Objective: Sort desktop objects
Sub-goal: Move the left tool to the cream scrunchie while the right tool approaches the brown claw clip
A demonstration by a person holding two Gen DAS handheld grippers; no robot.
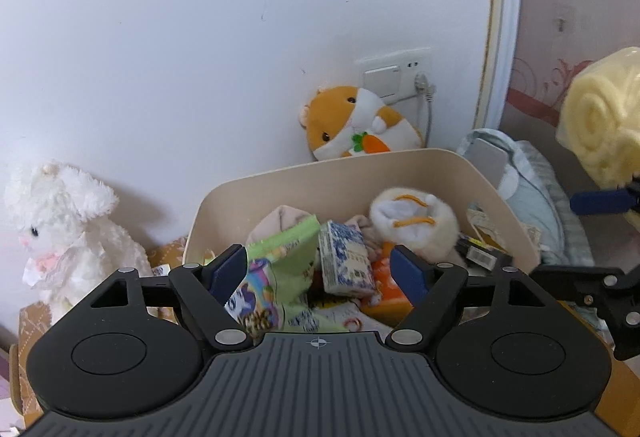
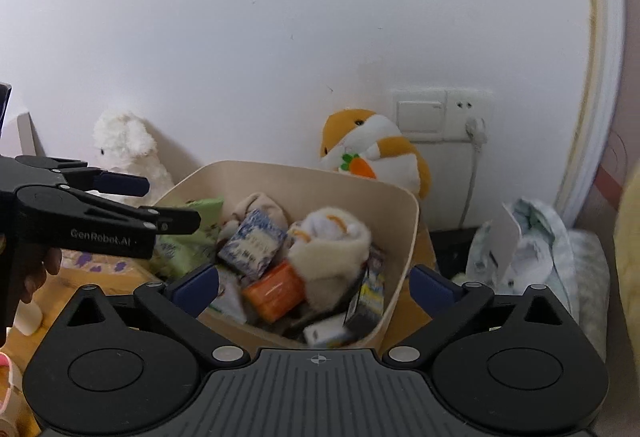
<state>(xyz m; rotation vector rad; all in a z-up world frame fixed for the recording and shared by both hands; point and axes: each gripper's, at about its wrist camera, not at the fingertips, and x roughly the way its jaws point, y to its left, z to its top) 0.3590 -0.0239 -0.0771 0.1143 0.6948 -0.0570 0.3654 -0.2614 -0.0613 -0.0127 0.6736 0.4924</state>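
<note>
Both jaws wide, nothing held: left gripper [image 1: 320, 269] reads "GenRobot.AI" in the right view, right gripper [image 2: 314, 287] alongside. Beyond: beige plastic bin [image 2: 404, 237] holding blue-white patterned carton [image 1: 346, 257], orange box [image 2: 276, 291], green snack bag [image 1: 280, 261]. Orange-white hamster plush [image 1: 360, 125] at the wall.

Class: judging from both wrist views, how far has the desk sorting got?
Done: the beige plastic bin holds a blue-patterned box, an orange box and a green snack bag. In hand: nothing; left gripper and right gripper are open. Left: cannot tell.
</note>
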